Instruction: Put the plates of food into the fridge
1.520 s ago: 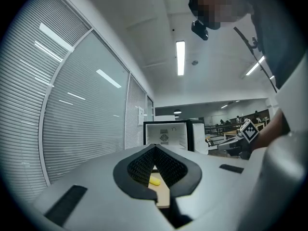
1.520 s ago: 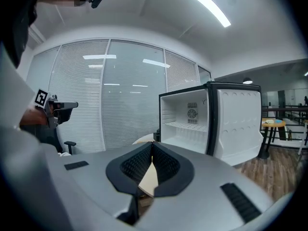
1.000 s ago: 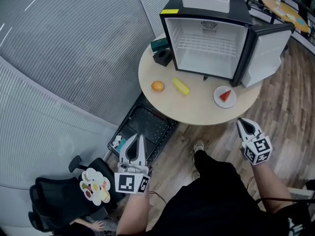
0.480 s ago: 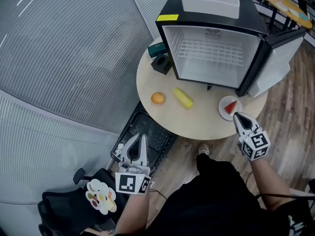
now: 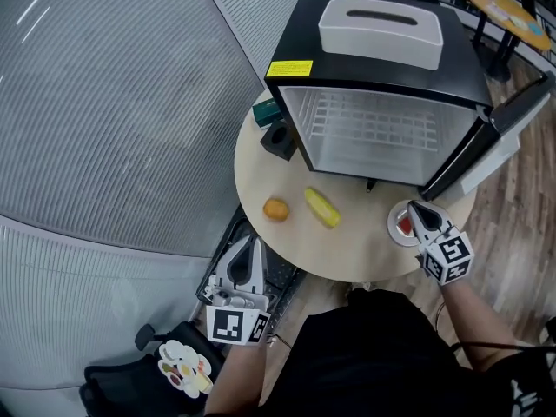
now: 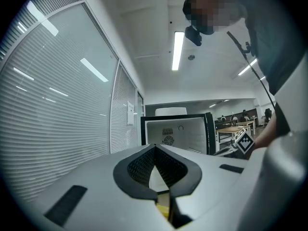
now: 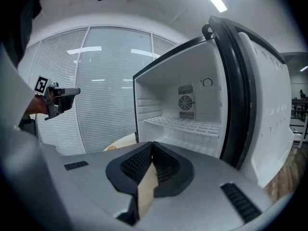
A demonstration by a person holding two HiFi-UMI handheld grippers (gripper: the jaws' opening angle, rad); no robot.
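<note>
A small white plate (image 5: 396, 227) with a red slice of food lies at the round table's (image 5: 347, 248) near right edge. My right gripper (image 5: 414, 206) is shut and empty, its tip above that plate and pointed at the open fridge (image 5: 373, 130). In the right gripper view the shut jaws (image 7: 152, 144) face the empty white fridge interior (image 7: 185, 121). My left gripper (image 5: 253, 243), also shut and empty, is just off the table's near left edge. Its own view shows shut jaws (image 6: 155, 148) and the fridge (image 6: 175, 134) ahead.
An orange (image 5: 276, 209) and a yellow food item (image 5: 321, 208) lie bare on the table. A black block (image 5: 278, 139) and a green box (image 5: 265, 111) stand left of the fridge. The fridge door (image 5: 512, 124) hangs open at right. A black tray (image 5: 228, 241) lies on the floor below.
Both grippers have moved forward toward the table. The right gripper has gone from below the table edge to over the plate. The table and fridge appear nearer in the head view.
</note>
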